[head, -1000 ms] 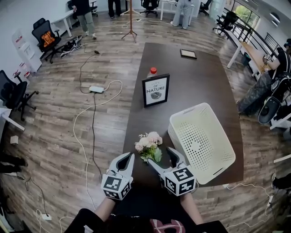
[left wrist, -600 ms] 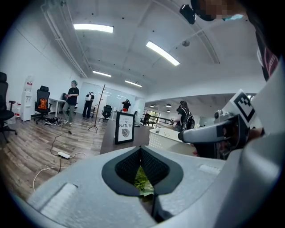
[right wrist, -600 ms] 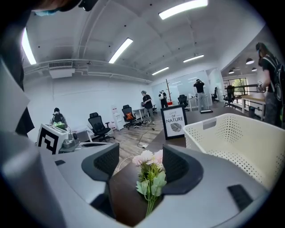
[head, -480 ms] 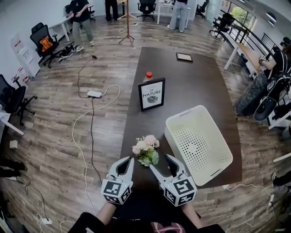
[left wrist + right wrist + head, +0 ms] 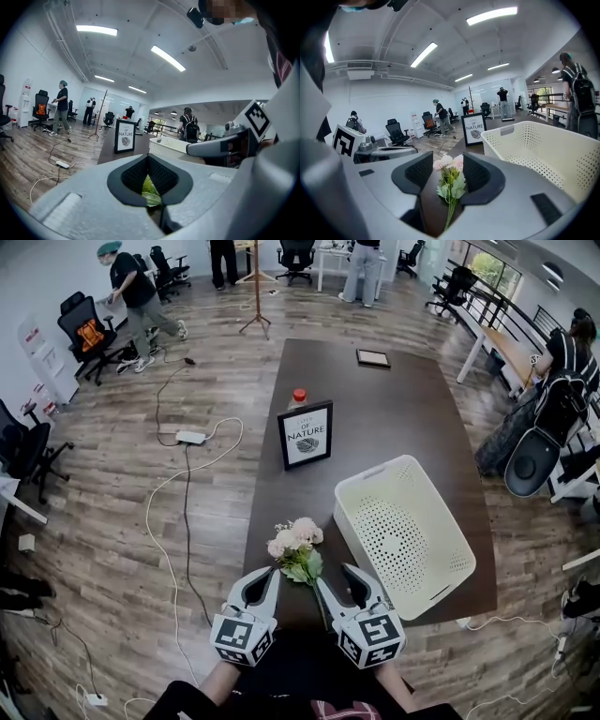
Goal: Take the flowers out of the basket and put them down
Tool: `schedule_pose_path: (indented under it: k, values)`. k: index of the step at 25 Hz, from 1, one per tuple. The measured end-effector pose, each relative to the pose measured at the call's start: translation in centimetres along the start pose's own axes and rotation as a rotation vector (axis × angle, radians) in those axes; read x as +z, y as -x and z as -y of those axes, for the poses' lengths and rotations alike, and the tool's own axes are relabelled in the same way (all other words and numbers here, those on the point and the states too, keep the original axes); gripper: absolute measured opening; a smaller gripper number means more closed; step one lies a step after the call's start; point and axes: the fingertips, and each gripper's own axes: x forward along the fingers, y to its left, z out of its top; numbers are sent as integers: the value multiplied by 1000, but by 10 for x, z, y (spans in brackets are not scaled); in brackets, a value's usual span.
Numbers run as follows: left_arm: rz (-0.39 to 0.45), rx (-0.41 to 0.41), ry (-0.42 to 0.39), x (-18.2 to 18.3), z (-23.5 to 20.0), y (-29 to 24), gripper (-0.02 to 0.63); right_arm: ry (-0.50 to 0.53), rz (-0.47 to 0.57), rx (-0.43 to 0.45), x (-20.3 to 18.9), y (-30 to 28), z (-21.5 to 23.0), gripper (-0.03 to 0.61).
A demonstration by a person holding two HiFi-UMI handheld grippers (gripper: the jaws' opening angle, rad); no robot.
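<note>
A small bunch of pale pink flowers (image 5: 293, 540) with green leaves lies on the dark table (image 5: 375, 418) near its front edge, left of the white perforated basket (image 5: 375, 479). My right gripper (image 5: 337, 577) sits at the stem end. In the right gripper view the bunch (image 5: 450, 180) lies between the closing jaws of my right gripper (image 5: 447, 165), with a gap on each side of the stem. My left gripper (image 5: 264, 576) is just left of the bunch. Its jaws are together, and a green leaf (image 5: 151, 196) shows through the slit between them.
A framed "Nature" sign (image 5: 306, 435) stands mid-table with a red-capped bottle (image 5: 298, 397) behind it and a flat dark frame (image 5: 373, 357) at the far end. The basket (image 5: 543, 145) fills the right side. Cables and a power strip (image 5: 190, 437) lie on the floor at left. People and office chairs are farther off.
My right gripper's jaws have narrowed around the flower stem. The left gripper has stayed shut beside the bunch. The head view has shifted slightly.
</note>
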Motion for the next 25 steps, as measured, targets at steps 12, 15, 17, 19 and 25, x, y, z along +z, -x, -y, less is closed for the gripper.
schedule_pose_path:
  k: [12, 15, 17, 19, 25]
  values:
    - [16, -32, -7, 5, 13, 1, 8, -65, 43, -60, -3, 10, 7, 121]
    - [15, -37, -7, 5, 15, 1, 8, -57, 34, -71, -6, 10, 8, 104]
    - [16, -38, -7, 4, 15, 0, 8, -57, 42, -88, -7, 10, 10, 83]
    - [21, -42, -4, 5, 16, 0, 8, -59, 54, -111, -8, 10, 13, 49]
    - [33, -60, 4, 6, 16, 0, 8, -53, 40, -136, -15, 6, 16, 38]
